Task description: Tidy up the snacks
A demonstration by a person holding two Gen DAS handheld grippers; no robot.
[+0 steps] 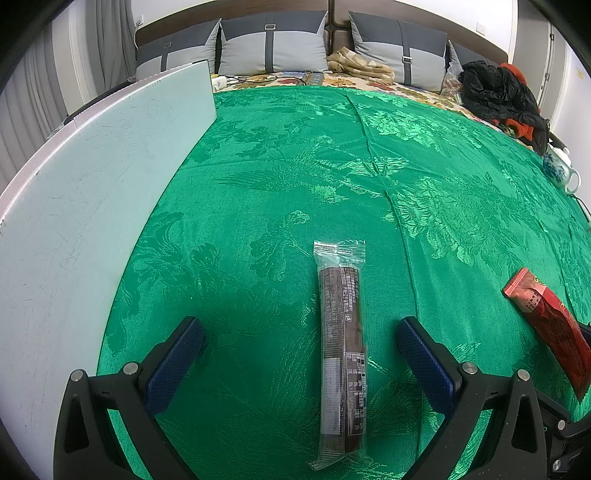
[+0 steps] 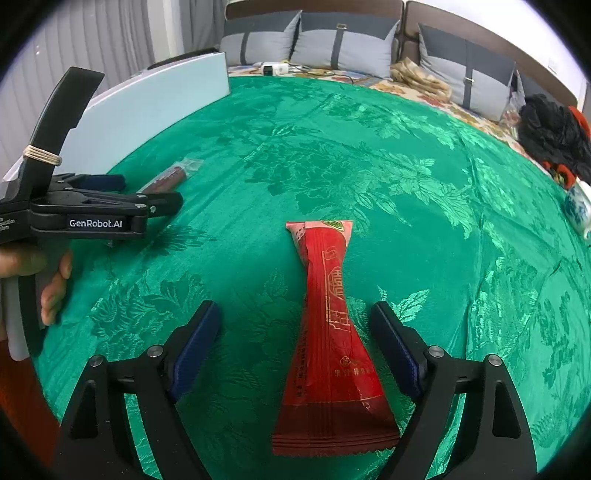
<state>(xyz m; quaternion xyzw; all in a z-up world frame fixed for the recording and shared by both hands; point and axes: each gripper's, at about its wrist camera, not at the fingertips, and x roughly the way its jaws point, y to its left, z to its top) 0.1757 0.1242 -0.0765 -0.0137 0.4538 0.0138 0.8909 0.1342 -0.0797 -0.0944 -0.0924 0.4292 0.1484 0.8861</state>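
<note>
white board (image 1: 92, 206): 9 o'clock, beside green cloth (image 1: 295, 147)
left gripper (image 1: 300, 334): jaws apart, nothing clamped
clear-wrapped dark snack (image 1: 341, 347): flat on cloth between left fingers, lengthwise toward 12 o'clock, untouched
red snack (image 2: 328, 332): flat on cloth, 3 o'clock of dark snack
right gripper (image 2: 295, 317): jaws wide apart, straddling red snack, pads off it
teapot (image 1: 561, 168): 2 o'clock, cloth edge

This is a home bedroom. A bed (image 1: 369, 83) with a flowered cover runs along the far wall, with grey cushions (image 1: 271, 44) propped against a dark padded headboard (image 2: 314, 7). Grey curtains (image 1: 110, 40) hang at the left. Dark clothes (image 1: 498, 92) are heaped on the bed, and a table in front wears a green brocade cloth (image 1: 295, 166).
</note>
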